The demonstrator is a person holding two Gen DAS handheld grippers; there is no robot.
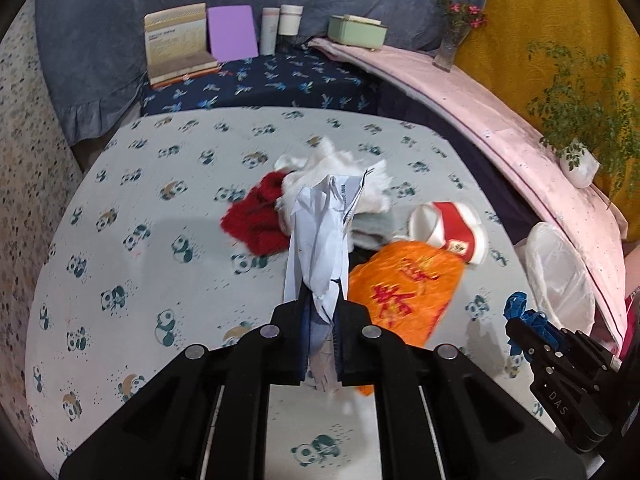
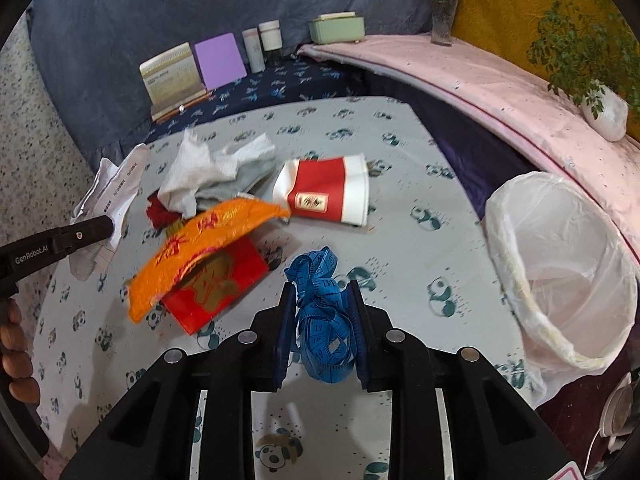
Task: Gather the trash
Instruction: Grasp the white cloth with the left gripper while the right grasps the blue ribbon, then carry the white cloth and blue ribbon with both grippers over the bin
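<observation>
Left claw (image 1: 320,300) clamps crumpled white printed paper (image 1: 324,236), masking the pile behind. Right claw (image 2: 322,300) pinches bundled blue measuring tape (image 2: 324,320) above panda-print counter (image 2: 400,240); lined bin (image 2: 560,272) cut off right.

Both fisheye views are evenly and softly lit from overhead, with only faint shadows under the clutter on the panda-print table (image 1: 120,208). Straight edges bow strongly toward the dark circular borders. The crumpled paper (image 1: 320,240) looks motion-blurred in the left view, while the blue measuring tape (image 2: 324,320) appears fairly sharp, without glare
</observation>
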